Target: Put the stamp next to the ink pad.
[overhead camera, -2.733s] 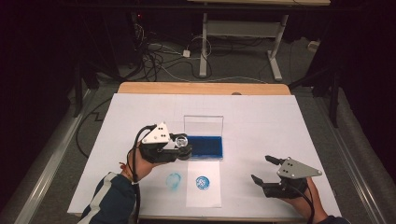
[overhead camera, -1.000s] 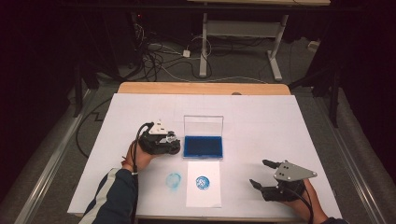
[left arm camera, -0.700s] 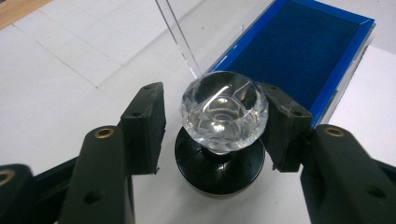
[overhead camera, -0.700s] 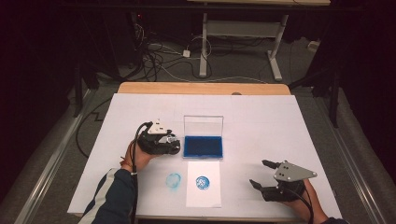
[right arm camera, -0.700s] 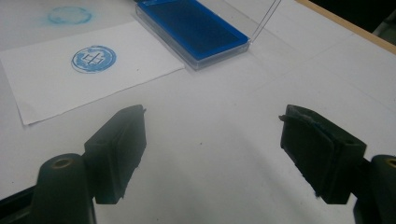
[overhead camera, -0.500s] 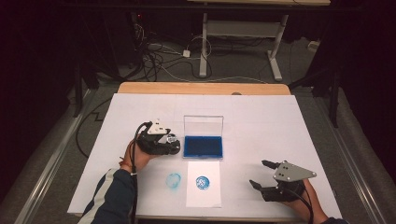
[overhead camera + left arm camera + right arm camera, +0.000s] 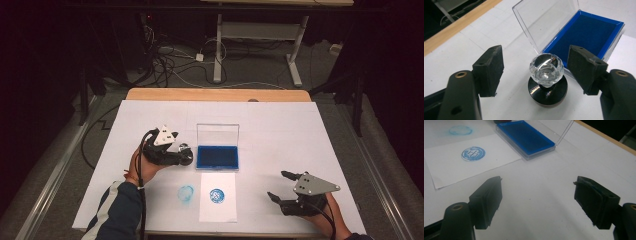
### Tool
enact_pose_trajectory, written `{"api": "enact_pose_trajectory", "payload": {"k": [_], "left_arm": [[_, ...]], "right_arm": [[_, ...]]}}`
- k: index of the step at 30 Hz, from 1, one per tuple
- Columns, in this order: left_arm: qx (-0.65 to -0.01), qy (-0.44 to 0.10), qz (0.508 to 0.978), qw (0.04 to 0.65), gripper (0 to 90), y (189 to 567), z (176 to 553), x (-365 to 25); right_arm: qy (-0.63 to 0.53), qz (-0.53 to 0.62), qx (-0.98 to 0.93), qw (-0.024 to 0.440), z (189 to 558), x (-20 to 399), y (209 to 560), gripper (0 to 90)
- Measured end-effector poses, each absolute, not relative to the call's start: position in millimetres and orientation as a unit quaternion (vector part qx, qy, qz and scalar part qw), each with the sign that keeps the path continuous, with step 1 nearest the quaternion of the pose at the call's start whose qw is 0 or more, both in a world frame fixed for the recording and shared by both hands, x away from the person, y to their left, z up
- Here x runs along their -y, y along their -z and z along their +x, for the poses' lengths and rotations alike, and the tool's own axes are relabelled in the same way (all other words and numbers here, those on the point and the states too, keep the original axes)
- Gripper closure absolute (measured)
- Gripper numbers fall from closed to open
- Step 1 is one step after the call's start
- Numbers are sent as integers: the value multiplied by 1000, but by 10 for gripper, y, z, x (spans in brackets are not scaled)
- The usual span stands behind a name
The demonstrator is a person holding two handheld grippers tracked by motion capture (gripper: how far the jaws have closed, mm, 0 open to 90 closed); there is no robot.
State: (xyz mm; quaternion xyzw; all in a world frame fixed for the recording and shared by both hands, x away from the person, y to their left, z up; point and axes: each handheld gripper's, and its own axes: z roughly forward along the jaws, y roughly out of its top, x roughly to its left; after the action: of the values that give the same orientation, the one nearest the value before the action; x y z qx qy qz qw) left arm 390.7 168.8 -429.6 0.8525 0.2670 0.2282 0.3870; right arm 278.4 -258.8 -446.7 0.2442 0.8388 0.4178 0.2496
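Since the earlier high view, the left gripper (image 7: 184,154) has carried the stamp (image 7: 185,149) off the stamped paper (image 7: 218,197). In the left gripper view, the jaws have just been opening, stamp (image 7: 547,79) standing free between them beside the ink pad (image 7: 584,37). In the right gripper view, the right gripper (image 7: 537,202) gapes empty. Stamping looks done.

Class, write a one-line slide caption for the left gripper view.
Left gripper, jaws just opened, straddles a crystal-knobbed stamp standing beside the open blue ink pad.

Overhead view, two close gripper-mounted views
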Motion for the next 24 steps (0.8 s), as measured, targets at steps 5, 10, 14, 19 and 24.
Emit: {"api": "enact_pose_trajectory", "payload": {"k": [5,10,14,19,24], "left_arm": [[-259,-238,847,399,287,4228,3838,-1689],[-246,-242,849,401,241,4183,3768,-1647],[-229,-240,851,407,240,4150,3708,-1603],[-214,-248,849,413,237,4098,3625,-1571],[-202,-258,847,418,237,4087,3534,-1552]], "right_arm": [[-426,242,-831,265,2766,2595,4441,222],[-427,242,-829,269,2759,2593,4435,222],[-425,242,-829,271,2757,2590,4438,222],[-424,240,-830,272,2755,2586,4438,222],[-424,239,-828,279,2742,2577,4430,222]]}}
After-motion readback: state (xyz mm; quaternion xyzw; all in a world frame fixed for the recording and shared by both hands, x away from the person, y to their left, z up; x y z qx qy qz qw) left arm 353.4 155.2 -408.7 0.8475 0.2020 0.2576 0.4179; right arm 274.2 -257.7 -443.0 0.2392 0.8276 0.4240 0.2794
